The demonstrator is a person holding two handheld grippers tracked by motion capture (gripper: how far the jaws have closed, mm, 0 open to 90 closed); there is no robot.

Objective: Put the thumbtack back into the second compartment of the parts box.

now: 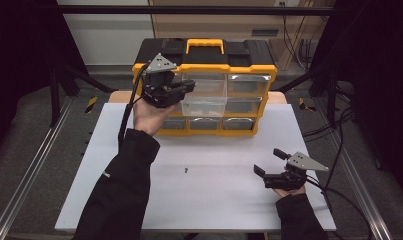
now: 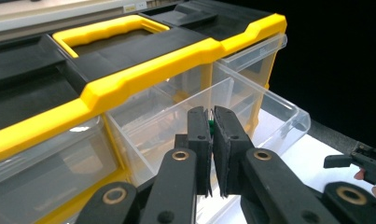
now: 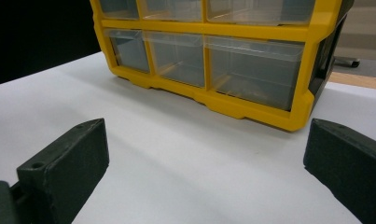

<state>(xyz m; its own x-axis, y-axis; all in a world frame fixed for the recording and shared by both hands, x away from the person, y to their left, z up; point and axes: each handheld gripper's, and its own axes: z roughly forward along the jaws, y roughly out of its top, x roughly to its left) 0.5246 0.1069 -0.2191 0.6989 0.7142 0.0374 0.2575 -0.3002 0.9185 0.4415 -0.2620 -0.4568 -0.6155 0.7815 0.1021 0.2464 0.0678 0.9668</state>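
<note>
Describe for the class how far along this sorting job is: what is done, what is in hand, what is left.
Done: one clear drawer of the organiser stands pulled out.
In hand: the left gripper, shut on a small green part, is poised over that drawer.
Left: likely dropping it in, fetching the small part lying on the table, closing the drawer. The right gripper rests open.

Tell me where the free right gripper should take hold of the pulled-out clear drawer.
Grip the clear drawer by its front wall, coming from the person's side, with one jaw dropped inside through the open top. That wall juts out of the yellow organiser and looks thin enough to pinch. Stay clear of the left gripper, which is shut on a small green part near the drawer.
</note>
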